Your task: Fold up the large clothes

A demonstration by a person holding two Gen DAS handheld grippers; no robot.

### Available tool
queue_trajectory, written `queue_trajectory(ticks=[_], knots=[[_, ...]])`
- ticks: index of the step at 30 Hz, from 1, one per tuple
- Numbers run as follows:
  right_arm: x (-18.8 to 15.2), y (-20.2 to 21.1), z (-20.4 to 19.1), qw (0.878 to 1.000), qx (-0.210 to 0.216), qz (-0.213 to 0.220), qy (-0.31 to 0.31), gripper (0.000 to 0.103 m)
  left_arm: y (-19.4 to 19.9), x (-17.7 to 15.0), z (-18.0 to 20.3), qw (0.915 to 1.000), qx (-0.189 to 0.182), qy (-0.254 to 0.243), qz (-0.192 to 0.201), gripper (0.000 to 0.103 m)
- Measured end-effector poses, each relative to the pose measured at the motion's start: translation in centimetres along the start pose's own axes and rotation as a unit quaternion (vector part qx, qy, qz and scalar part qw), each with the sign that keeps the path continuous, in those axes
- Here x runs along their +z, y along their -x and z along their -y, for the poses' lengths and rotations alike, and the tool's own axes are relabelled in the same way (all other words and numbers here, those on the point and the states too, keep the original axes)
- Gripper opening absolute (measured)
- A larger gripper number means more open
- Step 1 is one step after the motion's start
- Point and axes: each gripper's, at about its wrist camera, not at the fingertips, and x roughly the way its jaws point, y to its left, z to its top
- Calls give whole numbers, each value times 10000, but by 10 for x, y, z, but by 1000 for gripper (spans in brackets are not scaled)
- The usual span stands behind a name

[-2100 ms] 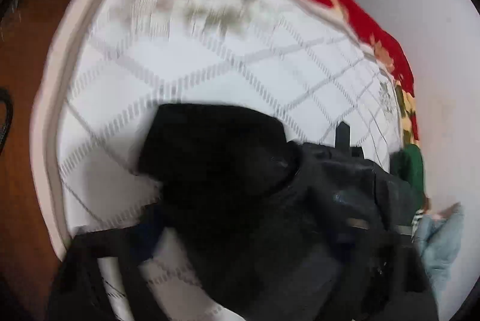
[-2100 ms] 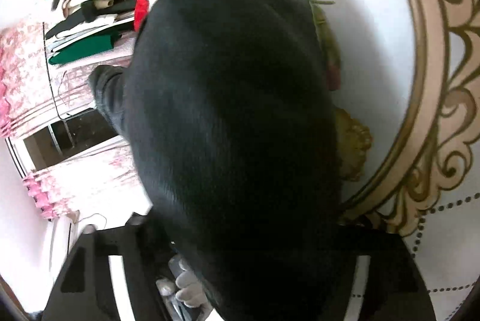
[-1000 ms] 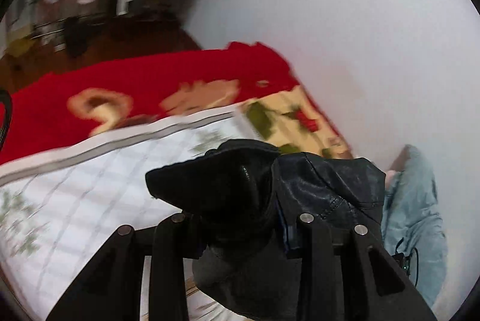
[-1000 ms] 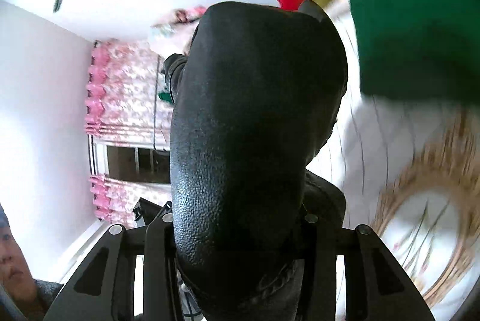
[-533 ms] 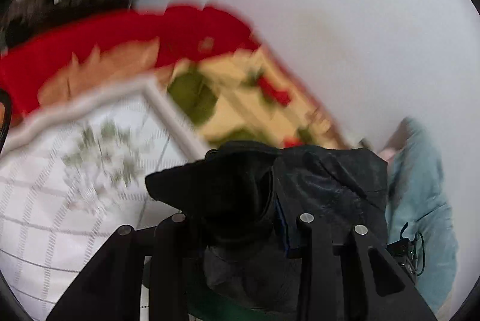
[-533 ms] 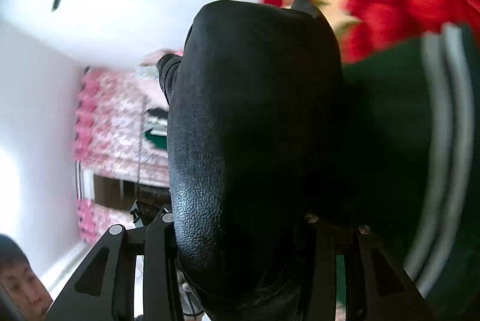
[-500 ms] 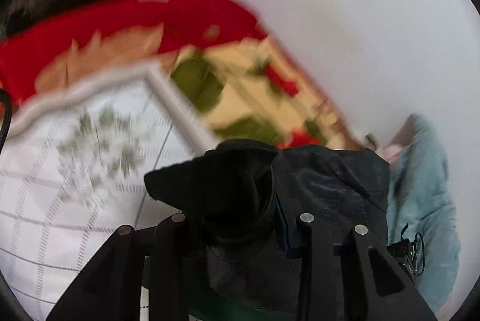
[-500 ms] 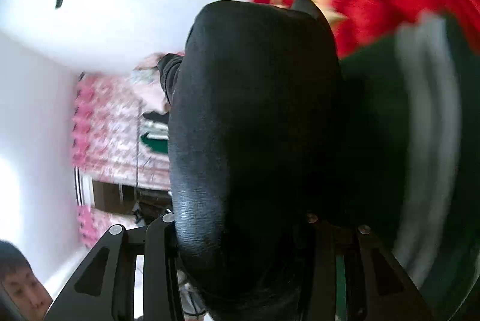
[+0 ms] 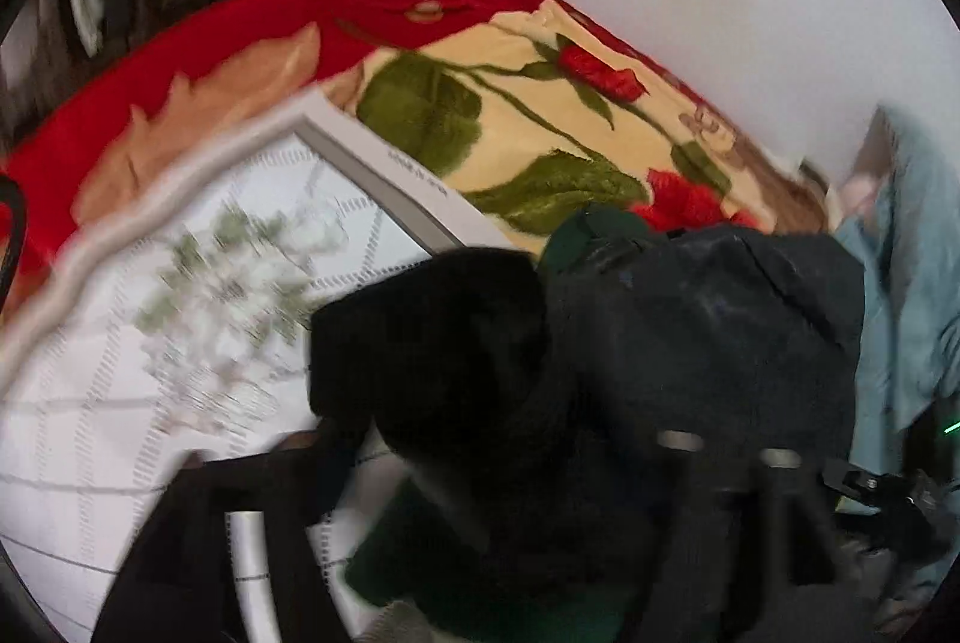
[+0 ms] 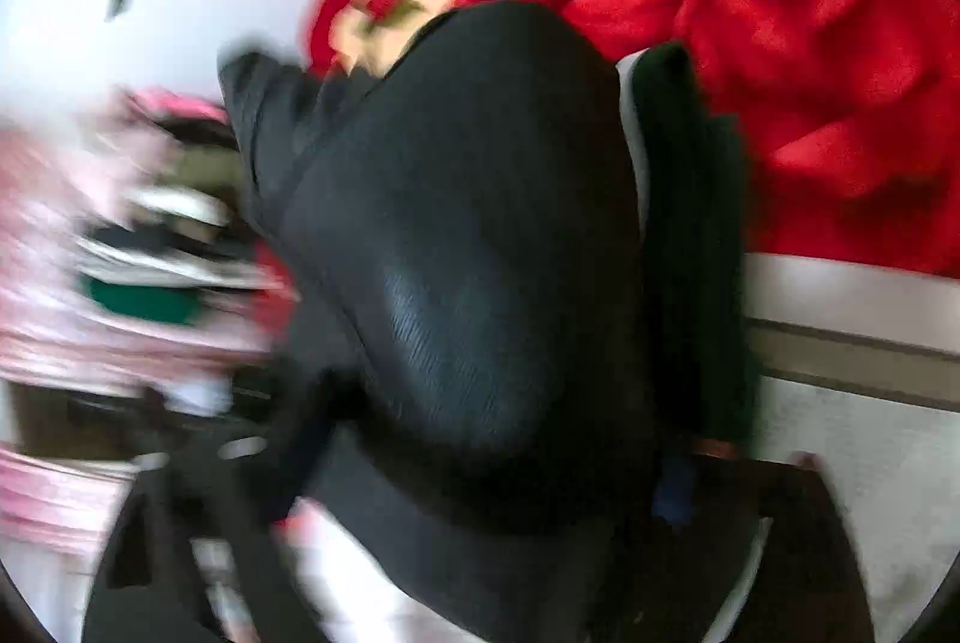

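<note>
Black jacket (image 9: 690,343) bunched over quilt edge (image 9: 384,175).

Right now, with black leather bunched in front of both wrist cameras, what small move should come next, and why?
Probably lower both grippers toward the white quilted bedspread and lay the black jacket flat. It is bunched against the left gripper and fills the right gripper view, so no edge shows to fold. A green garment lies under it, so aim for bare quilt.
</note>
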Motion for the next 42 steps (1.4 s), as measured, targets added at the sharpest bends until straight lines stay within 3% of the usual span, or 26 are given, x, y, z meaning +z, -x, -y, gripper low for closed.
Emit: queue_trajectory(ticks=[1, 3, 5, 8, 14, 19, 27, 33, 42], knots=[[-6, 4, -12, 9990, -388, 95, 198, 103, 8, 1, 5, 9996, 158, -204, 69, 102], [-25, 10, -37, 9890, -1350, 253, 548, 103, 24, 2, 14, 9971, 419, -596, 208, 102], [-43, 16, -53, 9778, -1944, 459, 627, 103, 41, 1, 24, 9932, 615, -955, 253, 102], [-77, 31, -87, 9496, -2951, 774, 720, 103, 69, -3, 38, 9868, 740, -1418, 247, 102], [-147, 98, -140, 9204, -3674, 1294, 337, 103, 144, -15, 57, 9752, 719, -2073, 305, 102], [-197, 162, -182, 9057, -3886, 1693, 124, 103, 218, -22, 58, 9724, 489, -2259, 335, 102], [-295, 284, -287, 8790, -4150, 2334, 266, 103, 360, -42, 55, 9692, 224, -2388, 554, 102], [-370, 363, -356, 8797, -3972, 2580, 421, 103, 457, -62, 52, 9676, 97, -2389, 817, 102], [-468, 455, -420, 8656, -3903, 3042, 769, 103, 556, -85, 45, 9680, -34, -2204, 1196, 102]])
